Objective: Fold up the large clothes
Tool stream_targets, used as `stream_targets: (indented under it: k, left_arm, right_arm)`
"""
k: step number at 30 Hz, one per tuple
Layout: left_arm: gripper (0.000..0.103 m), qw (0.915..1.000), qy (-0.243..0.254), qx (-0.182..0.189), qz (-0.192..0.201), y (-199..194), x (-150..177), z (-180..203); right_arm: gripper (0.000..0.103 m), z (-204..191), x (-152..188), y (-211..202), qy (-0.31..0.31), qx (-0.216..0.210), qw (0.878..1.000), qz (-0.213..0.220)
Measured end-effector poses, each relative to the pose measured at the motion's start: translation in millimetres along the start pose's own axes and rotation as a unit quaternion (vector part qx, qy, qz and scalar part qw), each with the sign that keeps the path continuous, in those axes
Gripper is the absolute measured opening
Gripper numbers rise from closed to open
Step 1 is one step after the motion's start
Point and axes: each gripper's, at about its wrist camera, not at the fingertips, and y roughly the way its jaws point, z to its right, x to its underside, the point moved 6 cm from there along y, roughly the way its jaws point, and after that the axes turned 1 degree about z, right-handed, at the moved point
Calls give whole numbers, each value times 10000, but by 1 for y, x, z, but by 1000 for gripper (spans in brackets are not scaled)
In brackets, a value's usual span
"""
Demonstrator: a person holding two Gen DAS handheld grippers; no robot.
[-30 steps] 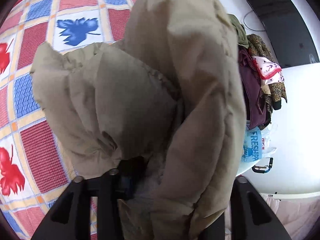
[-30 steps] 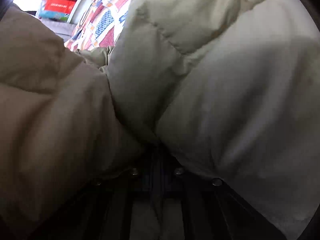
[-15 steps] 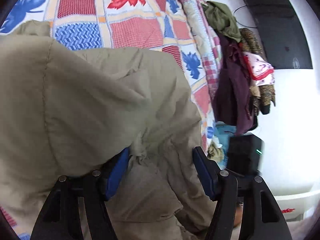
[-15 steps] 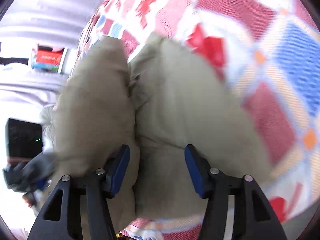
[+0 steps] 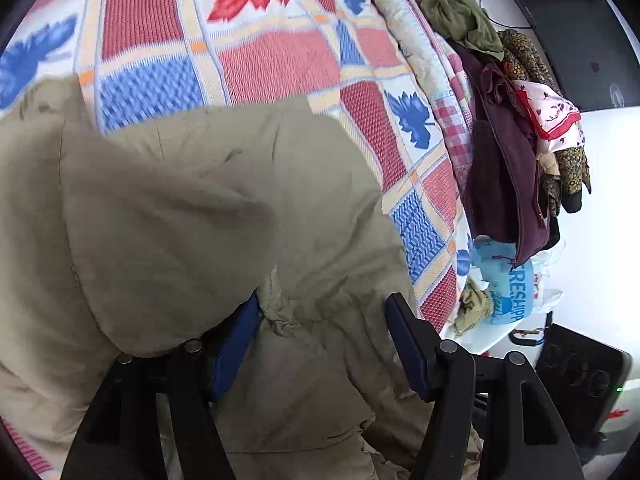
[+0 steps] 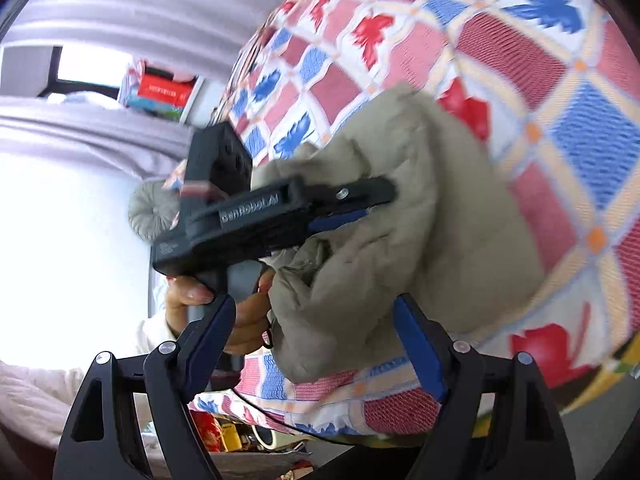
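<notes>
Left wrist view showed us the bulky beige padded jacket (image 5: pixel 192 216) heaped on the red, white and blue leaf-patterned quilt (image 5: pixel 276 56). Our left gripper (image 5: pixel 320 344) stood partly parted with crumpled jacket fabric lying between its blue pads, and a fold draped over the left finger. A pile of dark clothes (image 5: pixel 504 168) hung beside the bed edge, above a light blue plastic bag (image 5: pixel 508 292). From the right wrist, our right gripper (image 6: pixel 316 344) had just been opening and stood wide, nothing between its fingers, apart from the jacket. A bare hand (image 6: pixel 240 312) holding the left gripper blocked part of the jacket.
</notes>
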Motion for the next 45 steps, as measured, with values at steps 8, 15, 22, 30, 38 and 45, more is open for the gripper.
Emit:
stream_targets:
  k: [8, 15, 22, 30, 38, 45]
  left_arm:
    - [67, 9749, 339, -1416, 1687, -107, -5, -53]
    - [67, 9691, -20, -1783, 1706, -87, -17, -99]
    - [67, 9757, 99, -1496, 1595, -28, -42, -63]
    - [67, 9734, 324, -1751, 1440, -2, -42, -47]
    - [67, 9738, 284, -1760, 1412, -6, -40, -54]
    - [69, 9713, 344, -1869, 1433, -9, -38, -53]
  right_arm:
    - [21, 31, 6, 11, -92, 1269, 9919, 44]
    - [17, -3, -2, 6, -1482, 1822, 9719, 180]
    - [17, 41, 1, 2, -1323, 2567, 9573, 141]
    - [18, 86, 13, 8, -856, 2530, 9637, 34]
    - [20, 63, -15, -51, -443, 2089, 9752, 580]
    - [30, 27, -43, -42, -847, 1700, 9795, 670]
